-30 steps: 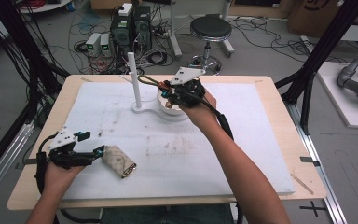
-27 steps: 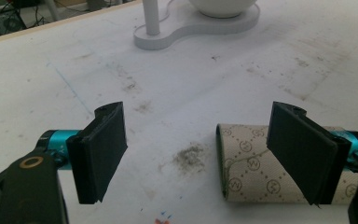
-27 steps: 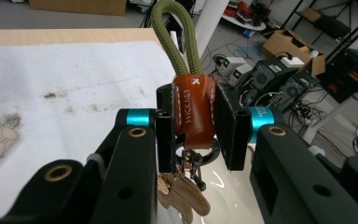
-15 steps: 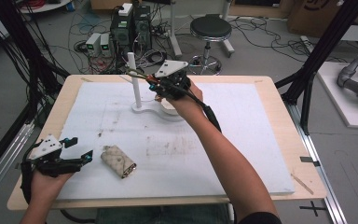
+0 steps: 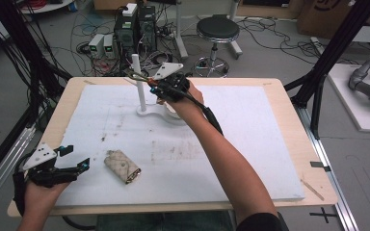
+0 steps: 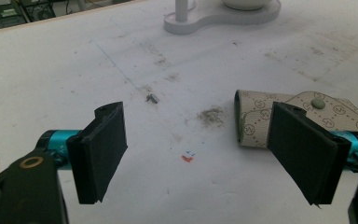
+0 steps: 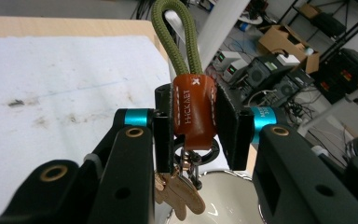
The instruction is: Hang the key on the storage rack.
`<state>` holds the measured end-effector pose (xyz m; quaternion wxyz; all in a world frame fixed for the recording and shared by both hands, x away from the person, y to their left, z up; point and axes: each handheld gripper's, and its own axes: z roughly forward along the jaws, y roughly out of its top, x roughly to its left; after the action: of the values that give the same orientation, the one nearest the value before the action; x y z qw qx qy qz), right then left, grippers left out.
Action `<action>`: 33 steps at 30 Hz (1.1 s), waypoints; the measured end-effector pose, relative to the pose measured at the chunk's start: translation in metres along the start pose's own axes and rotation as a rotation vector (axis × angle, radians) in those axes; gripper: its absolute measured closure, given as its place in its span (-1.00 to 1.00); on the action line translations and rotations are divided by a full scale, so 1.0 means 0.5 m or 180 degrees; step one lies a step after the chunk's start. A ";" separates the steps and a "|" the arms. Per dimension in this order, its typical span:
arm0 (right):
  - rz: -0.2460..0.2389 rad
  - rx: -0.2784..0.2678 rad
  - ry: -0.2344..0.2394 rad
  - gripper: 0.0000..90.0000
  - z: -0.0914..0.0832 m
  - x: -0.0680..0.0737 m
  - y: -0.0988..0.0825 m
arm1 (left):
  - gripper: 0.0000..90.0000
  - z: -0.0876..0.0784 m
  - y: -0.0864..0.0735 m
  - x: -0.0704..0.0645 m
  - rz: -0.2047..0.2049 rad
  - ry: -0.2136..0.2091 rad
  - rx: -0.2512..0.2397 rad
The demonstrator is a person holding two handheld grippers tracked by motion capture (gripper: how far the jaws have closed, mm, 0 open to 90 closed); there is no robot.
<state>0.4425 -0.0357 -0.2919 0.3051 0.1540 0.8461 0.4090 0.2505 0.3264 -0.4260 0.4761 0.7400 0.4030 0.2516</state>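
Keyring clamped in right tongs beside white post, loop not yet hung; left tongs wide, empty.

Lighting is even and bright, with soft, faint shadows on the white mat. The high view is slightly soft; beyond the mat, background equipment blurs.

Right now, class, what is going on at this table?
A person works with a claw in each hand. The right claw is shut on a keychain with a green cord loop, holding it up beside the white peg stand. The left claw is open, near a patterned key pouch lying on the white mat.
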 end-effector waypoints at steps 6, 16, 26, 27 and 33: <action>-0.0143 0.0107 -0.0172 0.18 0.006 0.004 -0.005 | -0.56 0.002 0.001 -0.002 0.0001 -0.0017 0.0001; -0.0016 -0.0103 -0.0138 -0.10 -0.037 0.003 -0.018 | -0.56 0.012 0.006 -0.002 0.0028 -0.0062 0.0003; 0.0290 -0.0249 -0.0142 -0.30 -0.125 -0.008 -0.104 | -0.56 0.042 0.019 -0.005 0.0071 -0.0141 0.0016; 0.0312 -0.0223 -0.0136 -0.31 -0.132 -0.009 -0.114 | -0.56 0.045 0.021 -0.006 0.0077 -0.0147 0.0014; 0.0446 -0.0219 -0.0181 -0.33 -0.173 -0.012 -0.176 | -0.56 0.071 0.033 -0.012 0.0134 -0.0223 0.0011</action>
<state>0.3905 -0.1451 -0.3174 0.3048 0.2138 0.8097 0.4536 0.2798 0.2998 -0.4258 0.4833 0.7575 0.3708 0.2348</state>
